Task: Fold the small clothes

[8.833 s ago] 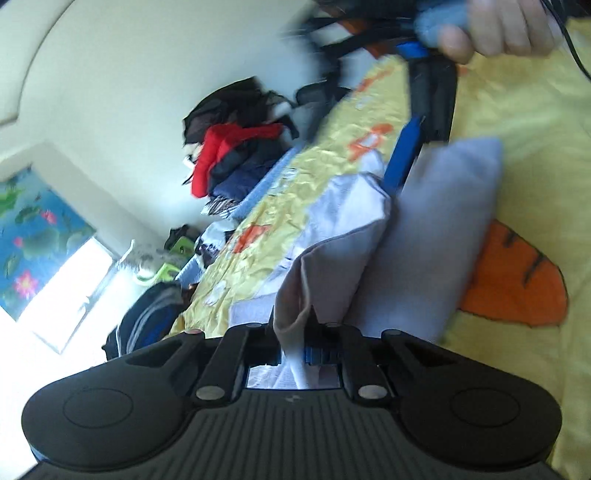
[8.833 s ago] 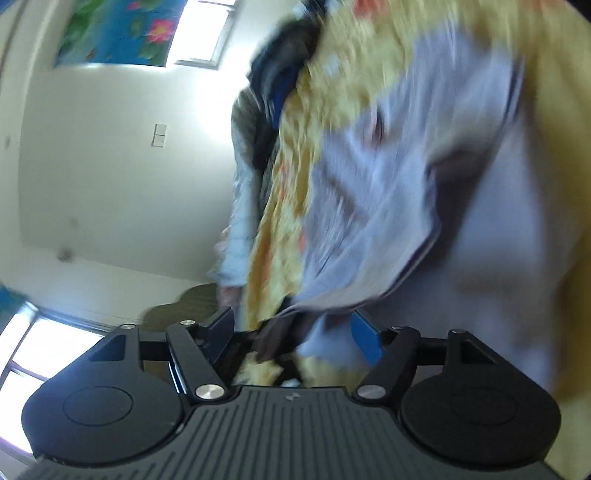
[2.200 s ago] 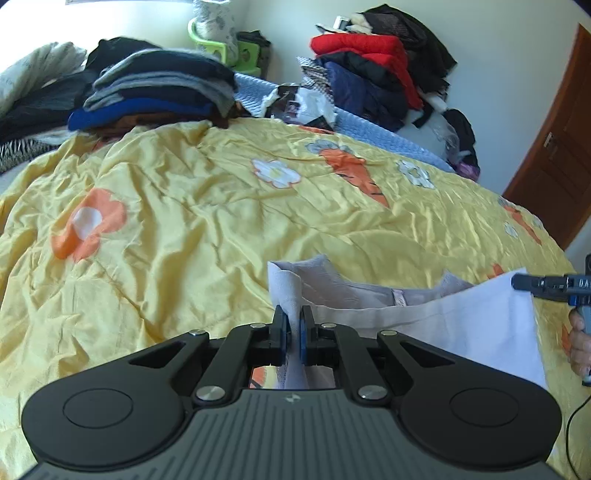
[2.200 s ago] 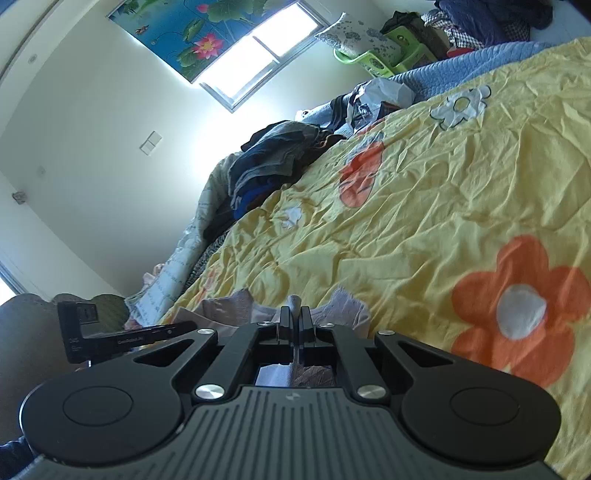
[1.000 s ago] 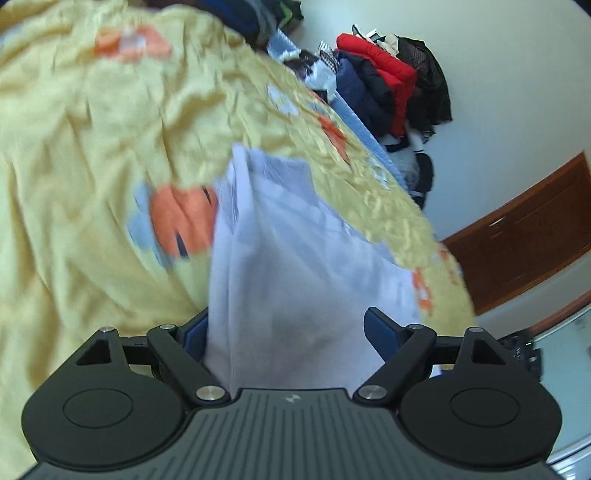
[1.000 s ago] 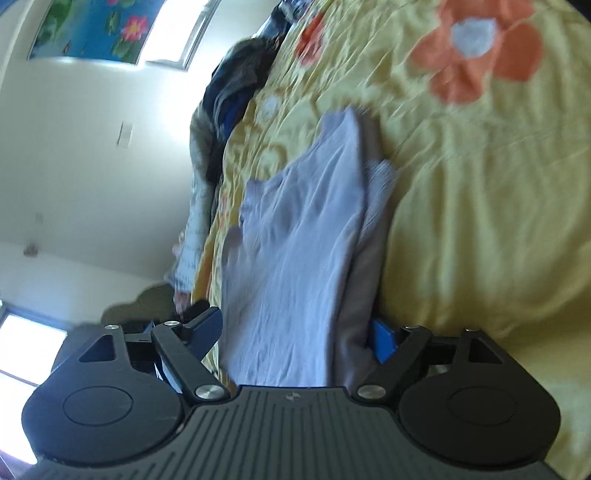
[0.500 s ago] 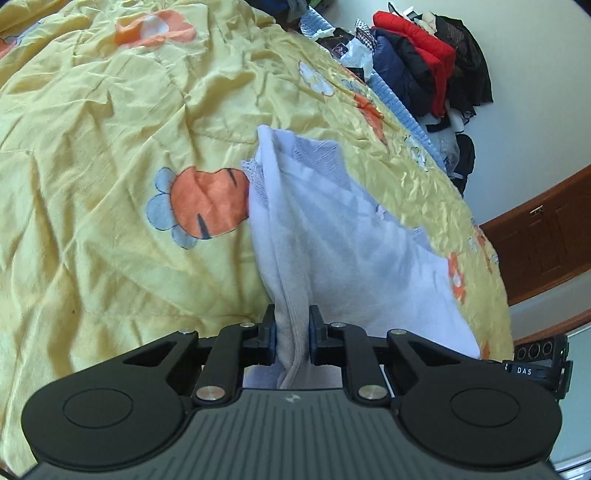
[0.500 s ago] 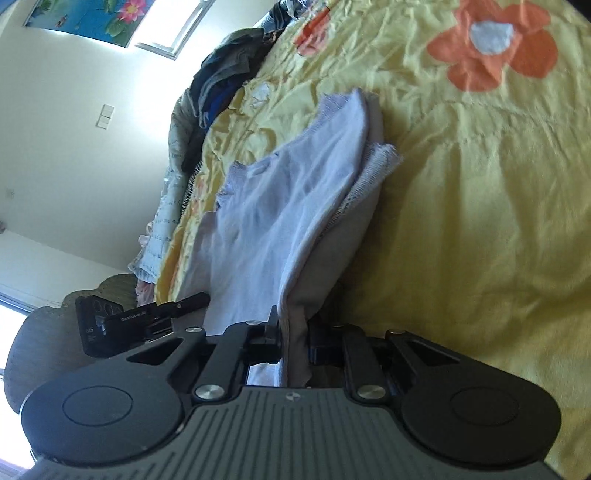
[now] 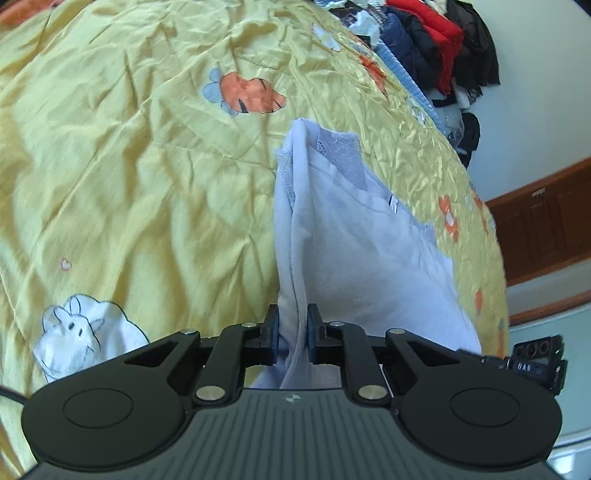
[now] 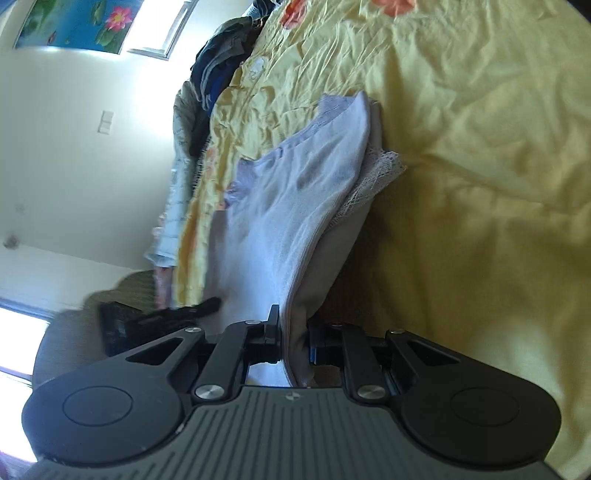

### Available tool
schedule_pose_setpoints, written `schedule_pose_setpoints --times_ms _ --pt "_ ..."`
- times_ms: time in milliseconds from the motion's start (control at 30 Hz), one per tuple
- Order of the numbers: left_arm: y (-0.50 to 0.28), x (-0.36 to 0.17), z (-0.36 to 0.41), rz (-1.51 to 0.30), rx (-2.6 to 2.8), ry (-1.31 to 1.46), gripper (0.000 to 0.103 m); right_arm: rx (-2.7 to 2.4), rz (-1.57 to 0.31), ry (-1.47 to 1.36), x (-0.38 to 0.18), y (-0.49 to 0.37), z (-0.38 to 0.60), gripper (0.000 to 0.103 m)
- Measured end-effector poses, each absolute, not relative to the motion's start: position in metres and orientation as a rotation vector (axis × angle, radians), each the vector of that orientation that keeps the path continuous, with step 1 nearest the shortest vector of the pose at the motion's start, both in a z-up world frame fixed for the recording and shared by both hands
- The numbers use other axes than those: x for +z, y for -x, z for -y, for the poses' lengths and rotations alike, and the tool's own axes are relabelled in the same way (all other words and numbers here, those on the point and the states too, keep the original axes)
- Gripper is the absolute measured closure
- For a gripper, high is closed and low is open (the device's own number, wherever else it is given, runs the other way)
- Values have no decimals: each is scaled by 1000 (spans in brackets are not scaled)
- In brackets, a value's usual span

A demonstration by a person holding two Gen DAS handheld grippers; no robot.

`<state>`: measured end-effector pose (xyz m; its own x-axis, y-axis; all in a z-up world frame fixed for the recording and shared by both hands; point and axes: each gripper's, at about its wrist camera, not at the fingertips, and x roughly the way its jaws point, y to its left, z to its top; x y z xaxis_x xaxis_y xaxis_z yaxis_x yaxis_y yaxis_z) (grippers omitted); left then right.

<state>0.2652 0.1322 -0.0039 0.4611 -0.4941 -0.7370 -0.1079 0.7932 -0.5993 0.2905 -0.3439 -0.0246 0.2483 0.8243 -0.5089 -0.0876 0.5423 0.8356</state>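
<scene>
A wide, crumpled yellow bedspread (image 9: 129, 166) printed with orange flowers, carrots and a white rabbit fills most of both wrist views, with its far edge running under heaps of clothing. A pile of red, navy and black garments (image 9: 436, 40) sits at the far end in the left wrist view, beside a brown wooden door (image 9: 543, 225), and a stack of dark folded clothes (image 10: 218, 62) lies against the cream wall in the right wrist view, below a blue lotus-flower picture (image 10: 77, 26) and a bright window. On the bedspread, in the middle of the bed, lies the small pale lilac-white garment (image 9: 351, 240), folded over on itself with a strip of lace trim (image 10: 380, 170) showing at one edge; its near end is lifted off the cover while its far end rests on the fabric. The left gripper (image 9: 291, 334) has just been closing and now pinches a bunched edge of the garment between its narrow jaws. The right gripper (image 10: 293, 338) has likewise just been closing and clamps another edge of the same garment, the cloth standing up between its pads. Each gripper's black body shows at the side of the other's view.
</scene>
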Motion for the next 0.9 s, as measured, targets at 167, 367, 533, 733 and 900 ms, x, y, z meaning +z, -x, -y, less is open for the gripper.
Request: schedule_pose_setpoints --times_ms 167,367,533,733,900 --pt "-249 17 -132 -965 -185 521 86 544 -996 -689 -19 -286 360 64" --pt "-219 68 -74 -724 -304 314 86 626 -793 -587 30 -319 342 31" --pt "-220 29 25 -786 -429 3 86 653 -890 -563 12 -389 303 28" --pt "-229 5 24 -856 -390 75 83 620 -977 -648 -24 -407 317 53" --pt "-238 19 10 -925 -289 161 69 552 -928 -583 16 -363 304 44"
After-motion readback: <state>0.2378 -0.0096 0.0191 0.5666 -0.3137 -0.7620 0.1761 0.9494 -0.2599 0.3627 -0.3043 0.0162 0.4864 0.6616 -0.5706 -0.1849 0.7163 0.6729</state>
